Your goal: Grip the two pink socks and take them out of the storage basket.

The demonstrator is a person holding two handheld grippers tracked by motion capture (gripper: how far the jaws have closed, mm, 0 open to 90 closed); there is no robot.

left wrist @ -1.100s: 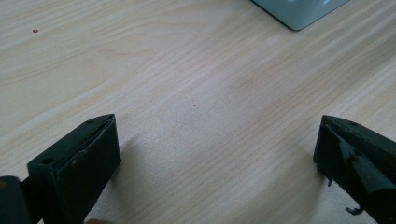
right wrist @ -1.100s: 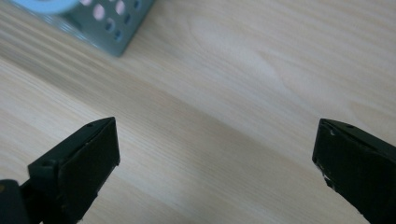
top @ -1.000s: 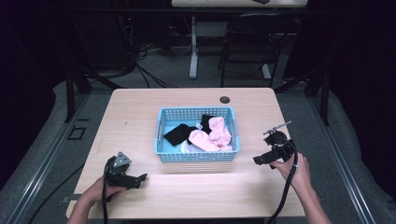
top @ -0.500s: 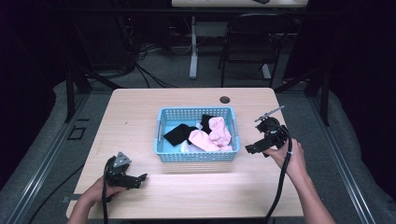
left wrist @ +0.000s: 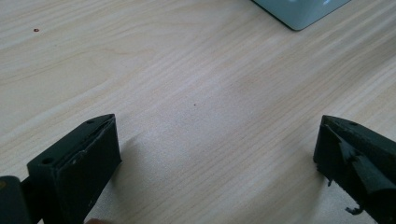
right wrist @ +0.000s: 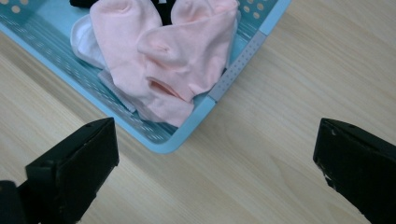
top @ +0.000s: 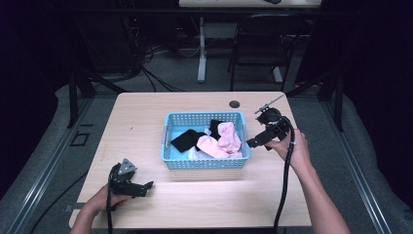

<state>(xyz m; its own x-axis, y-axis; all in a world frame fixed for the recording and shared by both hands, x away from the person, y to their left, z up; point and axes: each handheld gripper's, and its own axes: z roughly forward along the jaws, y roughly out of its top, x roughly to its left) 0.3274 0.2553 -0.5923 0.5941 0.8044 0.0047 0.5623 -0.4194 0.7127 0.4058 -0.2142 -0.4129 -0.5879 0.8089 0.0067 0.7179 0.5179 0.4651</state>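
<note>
A light blue plastic basket (top: 203, 163) sits in the middle of the wooden table. Pink socks (top: 221, 142) lie in it, with a black sock (top: 184, 140) and a bit of white cloth beside them. The pink socks (right wrist: 163, 60) spill toward the basket's near corner (right wrist: 163, 144) in the right gripper view. My right gripper (top: 254, 142) hovers just off the basket's right side, open, with nothing between its jaws. At the table's front left my left gripper (top: 144, 186) rests low over bare wood, open and empty. A corner of the basket (left wrist: 299, 11) shows far ahead of it.
A small dark grommet hole (top: 234, 104) sits near the table's far edge. Beyond the table stand a black chair (top: 258, 53), a desk leg and floor cables. Bare wood (top: 141, 122) lies to the left of the basket and along the front edge.
My right gripper has risen and moved up and left, from the table's right side to the basket's right rim. The left gripper has stayed put.
</note>
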